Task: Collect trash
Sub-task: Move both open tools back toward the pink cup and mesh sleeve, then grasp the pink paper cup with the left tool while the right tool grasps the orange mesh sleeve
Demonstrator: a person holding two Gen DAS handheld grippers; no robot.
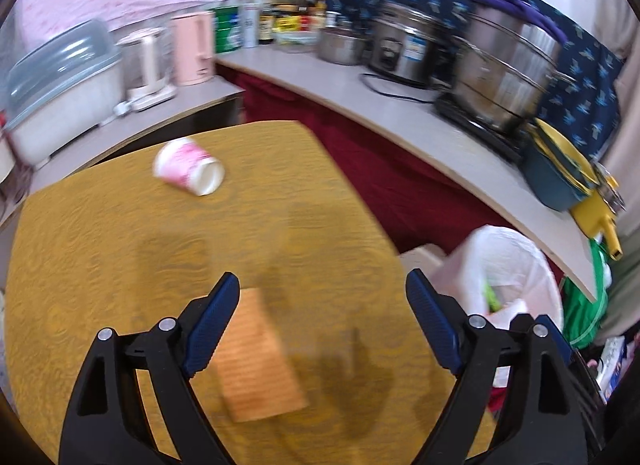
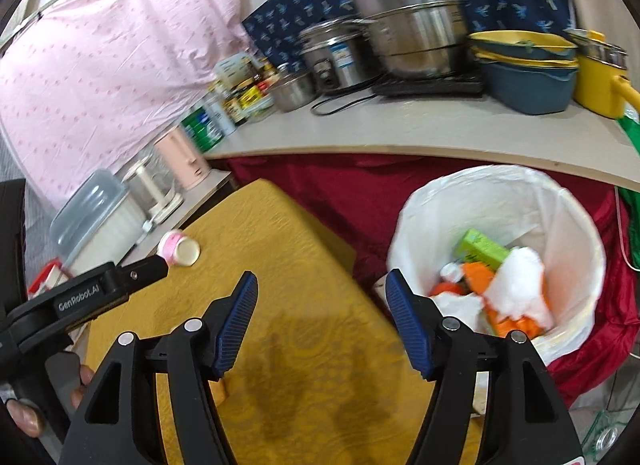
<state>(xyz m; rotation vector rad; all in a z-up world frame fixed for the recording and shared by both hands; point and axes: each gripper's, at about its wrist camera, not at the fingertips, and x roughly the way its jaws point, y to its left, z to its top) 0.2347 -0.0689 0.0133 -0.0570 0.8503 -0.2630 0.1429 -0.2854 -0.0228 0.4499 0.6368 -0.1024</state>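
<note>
Blue-padded fingers of the left gripper [image 1: 322, 293] stand wide apart over the yellow tablecloth [image 1: 100, 273], nothing between them; just beneath and slightly left of the gap lies an orange paper packet [image 1: 258, 361], flat on the cloth and blurred. Right gripper [image 2: 320, 293]: jaws also parted, somewhat less widely, empty, poised over the table's edge with one finger above the cloth and the other toward the bin. Left gripper's black body [image 2: 92, 293] shows again at the left of the right-hand view, with a person's fingers [image 2: 24, 419] wrapped on its handle. Paper cup [image 1: 189, 166], pink and white, on its side at the far part of the table, base toward the cameras, well apart from both grippers. Trash bin [image 2: 576, 221], lined with a white bag, standing on the floor beside the table's right edge; inside, a green carton [image 2: 480, 247], orange scraps and white crumpled paper. Dark red cloth [image 2: 320, 185] on the floor between table and counter. Counter [image 1: 400, 105] behind, carrying a steel steamer pot [image 1: 508, 65], a rice cooker [image 1: 404, 45], stacked blue and yellow basins [image 2: 524, 73], a yellow pot [image 2: 600, 77], bottles and tins. Side shelf at left: pink kettle [image 1: 192, 49], a lidded plastic box [image 1: 60, 93]. Pink curtain [image 2: 100, 65] behind.
</note>
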